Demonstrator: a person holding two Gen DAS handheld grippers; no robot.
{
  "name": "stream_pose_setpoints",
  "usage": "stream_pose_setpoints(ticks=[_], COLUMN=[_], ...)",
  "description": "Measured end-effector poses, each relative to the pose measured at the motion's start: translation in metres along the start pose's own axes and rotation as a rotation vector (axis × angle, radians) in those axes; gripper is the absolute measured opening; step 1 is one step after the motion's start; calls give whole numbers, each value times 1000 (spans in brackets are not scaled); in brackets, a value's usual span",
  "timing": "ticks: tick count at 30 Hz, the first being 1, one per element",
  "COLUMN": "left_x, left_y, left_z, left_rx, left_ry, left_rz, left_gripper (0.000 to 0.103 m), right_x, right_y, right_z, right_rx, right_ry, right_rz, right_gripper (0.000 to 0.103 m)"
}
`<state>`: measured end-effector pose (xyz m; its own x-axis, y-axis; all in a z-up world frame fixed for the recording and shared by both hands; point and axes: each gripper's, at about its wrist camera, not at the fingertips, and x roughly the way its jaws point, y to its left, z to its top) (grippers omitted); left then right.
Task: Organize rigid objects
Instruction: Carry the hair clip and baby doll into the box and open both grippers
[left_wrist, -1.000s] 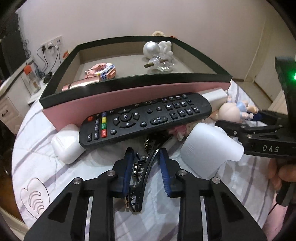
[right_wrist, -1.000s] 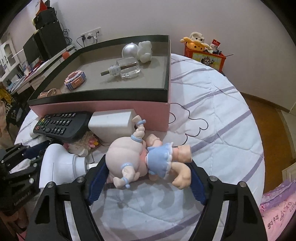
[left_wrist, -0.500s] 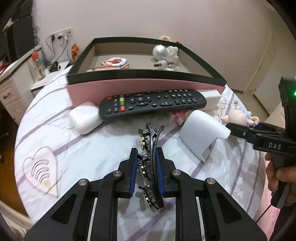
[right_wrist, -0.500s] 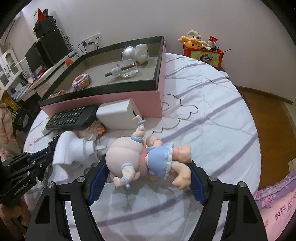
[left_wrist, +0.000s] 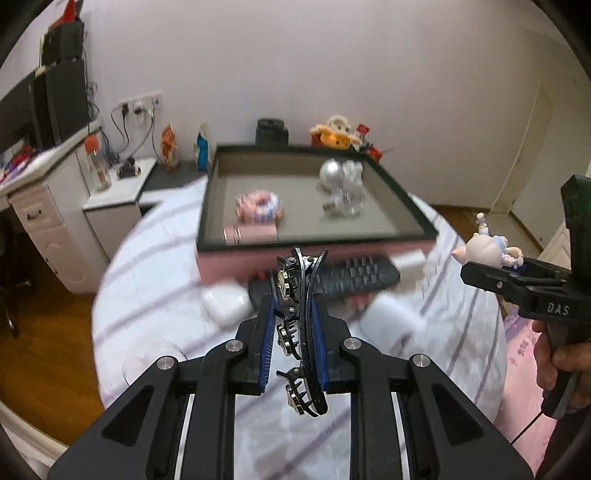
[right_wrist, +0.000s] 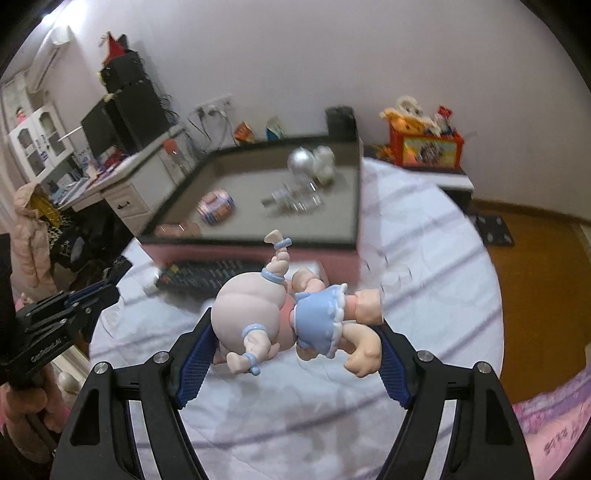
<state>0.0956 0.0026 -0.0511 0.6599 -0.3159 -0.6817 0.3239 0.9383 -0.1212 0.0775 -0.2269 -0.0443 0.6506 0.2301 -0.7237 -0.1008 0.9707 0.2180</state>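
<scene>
My left gripper (left_wrist: 295, 325) is shut on a black hair clip (left_wrist: 301, 332) studded with rhinestones, held in the air above the bed. My right gripper (right_wrist: 291, 339) is shut on a small doll (right_wrist: 291, 314) with a pale head and a blue dress, also lifted off the bed; the doll (left_wrist: 487, 247) shows in the left wrist view too. Ahead lies the pink box (left_wrist: 317, 225) with a dark rim, holding a silver ball (left_wrist: 332, 171), a glass bottle (left_wrist: 343, 206), a round pink trinket (left_wrist: 258, 205) and a rose-gold bar (left_wrist: 251, 233).
A black remote (left_wrist: 351, 280), a white earbud case (left_wrist: 225, 304) and a white plastic piece (left_wrist: 388, 317) lie on the striped bedspread before the box. A white desk (left_wrist: 48, 195) stands at the left. A hand (left_wrist: 561, 369) grips the right tool. A toy box (right_wrist: 424, 144) sits behind.
My left gripper closed on the hair clip and lifted it off the bed. My right gripper rose with the doll. Both views have pulled back from the box.
</scene>
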Motion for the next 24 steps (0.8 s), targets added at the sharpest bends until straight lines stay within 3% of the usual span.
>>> stream_pose_setpoints(ticks=[6,11,17,24], left_x=[4,32,87,137], left_y=[5,2,-7,-16], left_z=[49,86,104,102], left_rx=[7,7,0,-12], left_ry=[-53,-49,19,96], left_rz=[2,-26,-54,-76], left_gripper=[19,19,19,19], right_x=[-1,24,70,112], right_y=[19,23,12,5], right_z=[46,80,100,108], right_rx=[-67,-89,-86,-113], right_ry=[-62,-51,13,89], right_rz=[-2,-6,-38,-74], right_gripper=[78,78,78,78])
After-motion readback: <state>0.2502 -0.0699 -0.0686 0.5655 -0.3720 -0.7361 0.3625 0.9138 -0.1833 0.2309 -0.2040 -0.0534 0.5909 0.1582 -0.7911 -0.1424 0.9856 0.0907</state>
